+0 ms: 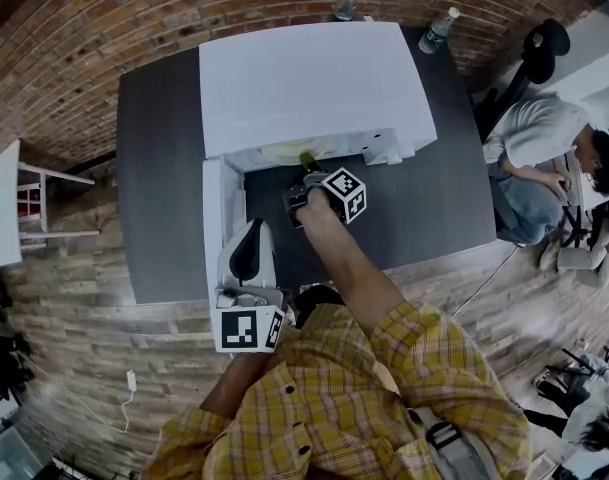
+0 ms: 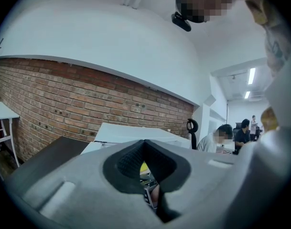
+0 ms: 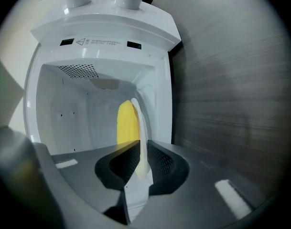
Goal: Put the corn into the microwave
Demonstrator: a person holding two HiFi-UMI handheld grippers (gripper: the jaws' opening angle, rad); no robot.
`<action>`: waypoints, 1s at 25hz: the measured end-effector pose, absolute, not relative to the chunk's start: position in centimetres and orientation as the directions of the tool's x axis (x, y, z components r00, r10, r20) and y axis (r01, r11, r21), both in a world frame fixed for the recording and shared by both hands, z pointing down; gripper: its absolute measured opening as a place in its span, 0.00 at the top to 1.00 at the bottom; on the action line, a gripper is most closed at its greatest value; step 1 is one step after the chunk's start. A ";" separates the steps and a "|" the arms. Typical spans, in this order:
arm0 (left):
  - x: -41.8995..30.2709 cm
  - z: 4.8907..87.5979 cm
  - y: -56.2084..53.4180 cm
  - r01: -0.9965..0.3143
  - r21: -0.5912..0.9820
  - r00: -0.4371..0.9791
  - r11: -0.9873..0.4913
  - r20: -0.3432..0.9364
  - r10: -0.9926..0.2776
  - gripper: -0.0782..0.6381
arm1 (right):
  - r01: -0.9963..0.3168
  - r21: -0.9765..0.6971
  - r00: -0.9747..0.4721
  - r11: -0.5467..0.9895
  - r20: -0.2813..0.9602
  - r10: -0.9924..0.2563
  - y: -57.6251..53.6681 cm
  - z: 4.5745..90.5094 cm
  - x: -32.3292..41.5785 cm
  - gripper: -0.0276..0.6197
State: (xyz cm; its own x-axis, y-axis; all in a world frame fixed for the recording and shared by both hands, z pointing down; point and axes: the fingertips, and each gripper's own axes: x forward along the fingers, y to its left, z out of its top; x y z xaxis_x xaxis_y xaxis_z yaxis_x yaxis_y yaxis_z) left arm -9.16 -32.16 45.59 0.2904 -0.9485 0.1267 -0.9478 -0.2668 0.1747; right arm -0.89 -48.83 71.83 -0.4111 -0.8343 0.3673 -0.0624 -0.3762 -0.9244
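Right gripper [image 3: 142, 149]: fingers closed on the rim of a white plate [image 3: 143, 128]. The corn [image 3: 127, 123] lies on that plate, which reaches through the mouth of the microwave [image 1: 314, 78] into the cavity. The plate runs parallel with the cavity floor and close to it. We cannot tell whether it rests there.

Left gripper [image 2: 144, 142]: fingers closed on each other with nothing between them, held beside the open door [image 1: 216, 208] at the bench [image 1: 159, 168] front.

Hazards, in our judgement:
- The plate is pinched at one edge only. Any sag or twist at that edge would tilt it, and the corn could roll off, either onto the cavity floor or out over the sill.
- Letting go before the plate is seated would drop it, and the corn could be jolted loose.
- The door stands just beside the left gripper. A nudge from that side would swing it toward the right forearm.

Clearances: the plate sits low in the opening with ample room above the corn, but the lower front edge of the frame is near the right fingers, so withdrawal should run straight back. The panel side of the cavity is well apart from the plate. In front of the microwave the bench is bare, leaving free room to retreat.
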 end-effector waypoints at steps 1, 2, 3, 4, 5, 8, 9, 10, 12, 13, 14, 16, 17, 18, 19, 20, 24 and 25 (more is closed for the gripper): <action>-9.3 45.5 -32.1 -0.948 0.175 0.289 -0.266 0.125 -0.949 0.90 | -0.061 -0.927 -0.410 -0.370 0.361 -0.837 -48.8 71.8 -0.8 0.88; -9.4 45.4 -32.0 -0.948 0.176 0.289 -0.266 0.122 -0.949 0.90 | -0.059 -0.928 -0.409 -0.367 0.358 -0.839 -48.7 71.8 -0.7 0.86; -9.5 45.3 -31.9 -0.947 0.177 0.289 -0.266 0.120 -0.950 0.90 | -0.052 -0.927 -0.408 -0.370 0.358 -0.840 -48.5 72.0 -0.6 0.81; -9.6 45.2 -31.8 -0.947 0.178 0.289 -0.266 0.118 -0.950 0.90 | -0.043 -0.926 -0.411 -0.375 0.358 -0.838 -48.1 72.2 -0.5 0.78; -9.7 45.2 -31.7 -0.947 0.180 0.289 -0.266 0.116 -0.950 0.90 | -0.036 -0.926 -0.416 -0.376 0.356 -0.837 -47.6 72.4 -0.4 0.77; -9.6 45.0 -31.1 -0.944 0.184 0.296 -0.273 0.108 -0.949 0.90 | -0.039 -0.934 -0.431 -0.354 0.336 -0.838 -46.3 72.2 -0.1 0.76; -9.5 44.8 -30.9 -0.943 0.184 0.300 -0.279 0.104 -0.948 0.90 | -0.041 -0.937 -0.434 -0.347 0.329 -0.839 -45.9 72.0 0.0 0.76; -9.4 44.7 -30.8 -0.941 0.184 0.306 -0.284 0.099 -0.947 0.90 | -0.039 -0.939 -0.435 -0.340 0.323 -0.840 -45.6 71.7 0.1 0.76; -9.1 44.4 -30.3 -0.938 0.182 0.316 -0.296 0.088 -0.945 0.90 | -0.033 -0.943 -0.435 -0.330 0.311 -0.845 -45.0 71.2 0.2 0.76; -8.9 44.3 -30.0 -0.936 0.181 0.320 -0.301 0.084 -0.944 0.90 | -0.030 -0.946 -0.436 -0.324 0.304 -0.847 -44.5 70.9 0.3 0.76; -8.8 44.1 -29.5 -0.935 0.180 0.322 -0.304 0.081 -0.943 0.90 | -0.028 -0.948 -0.437 -0.317 0.297 -0.849 -44.1 70.6 0.4 0.77; -8.7 43.8 -28.8 -0.934 0.177 0.327 -0.310 0.073 -0.942 0.90 | -0.024 -0.954 -0.440 -0.299 0.279 -0.854 -43.3 69.7 0.3 0.78; -8.7 43.6 -28.5 -0.933 0.176 0.329 -0.313 0.069 -0.942 0.90 | -0.024 -0.957 -0.441 -0.289 0.270 -0.856 -43.0 69.2 0.3 0.79; -8.7 43.4 -28.1 -0.933 0.174 0.330 -0.315 0.064 -0.942 0.90 | -0.024 -0.960 -0.441 -0.279 0.261 -0.859 -42.6 68.7 0.3 0.81; -8.7 43.2 -27.7 -0.932 0.173 0.332 -0.317 0.059 -0.942 0.90 | -0.025 -0.963 -0.440 -0.269 0.252 -0.862 -42.1 68.1 0.3 0.84; -8.7 43.0 -27.2 -0.932 0.171 0.333 -0.319 0.055 -0.942 0.90 | -0.024 -0.965 -0.441 -0.259 0.243 -0.864 -41.6 67.6 0.4 0.86; -8.7 42.3 -25.2 -0.930 0.168 0.337 -0.326 0.039 -0.941 0.90 | -0.025 -0.975 -0.455 -0.221 0.208 -0.866 -39.4 65.5 0.1 0.97; -8.8 42.1 -24.7 -0.930 0.167 0.338 -0.328 0.036 -0.941 0.90 | -0.026 -0.977 -0.463 -0.210 0.198 -0.864 -38.9 65.0 0.0 0.97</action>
